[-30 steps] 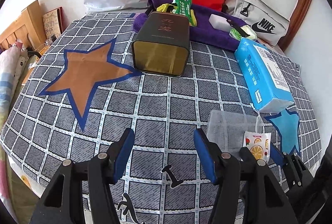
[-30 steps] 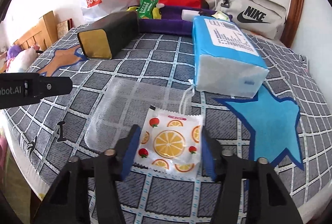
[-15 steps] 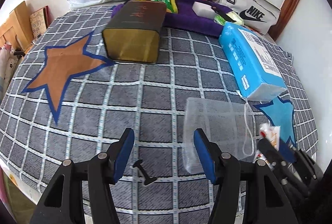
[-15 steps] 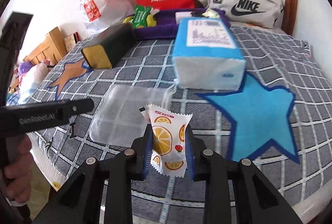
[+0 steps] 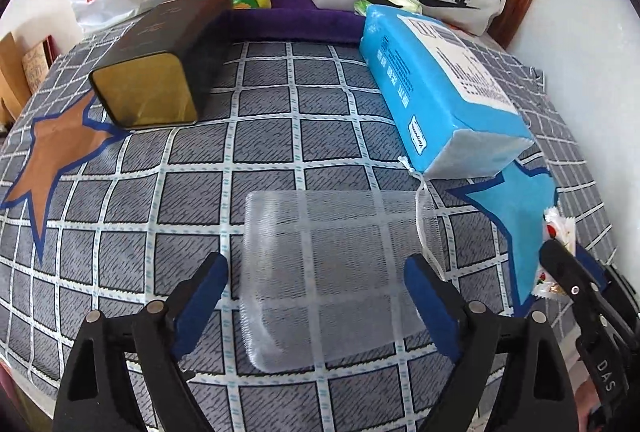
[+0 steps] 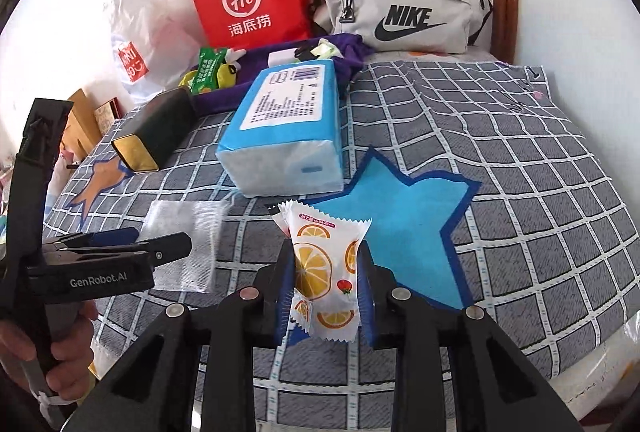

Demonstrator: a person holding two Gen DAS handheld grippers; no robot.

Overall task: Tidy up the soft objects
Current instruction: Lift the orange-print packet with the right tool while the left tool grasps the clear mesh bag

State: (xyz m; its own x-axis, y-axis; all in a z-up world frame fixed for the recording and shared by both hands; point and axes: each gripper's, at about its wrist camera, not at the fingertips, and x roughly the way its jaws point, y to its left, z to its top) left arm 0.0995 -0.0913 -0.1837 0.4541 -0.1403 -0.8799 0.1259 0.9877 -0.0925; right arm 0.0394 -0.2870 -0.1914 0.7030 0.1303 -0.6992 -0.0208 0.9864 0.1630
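Fingers of the right gripper are pinching the snack packet, now lifted off the bedspread; left gripper, widened, is being brought over the mesh bag nearby, likely for bagging.

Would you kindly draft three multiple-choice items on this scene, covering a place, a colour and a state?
1. Where does the mesh bag lie?
A. between the left gripper's open fingers
B. on the tin
C. inside the red bag

2. What colour is the tissue pack?
A. green
B. blue and white
C. black

3. What is the right gripper doing?
A. hanging open
B. clamping the snack packet
C. gripping a drawstring

Answers: 1 A, the blue pads flank it; 2 B, blue wrapper, white label; 3 B, both pads press the packet.
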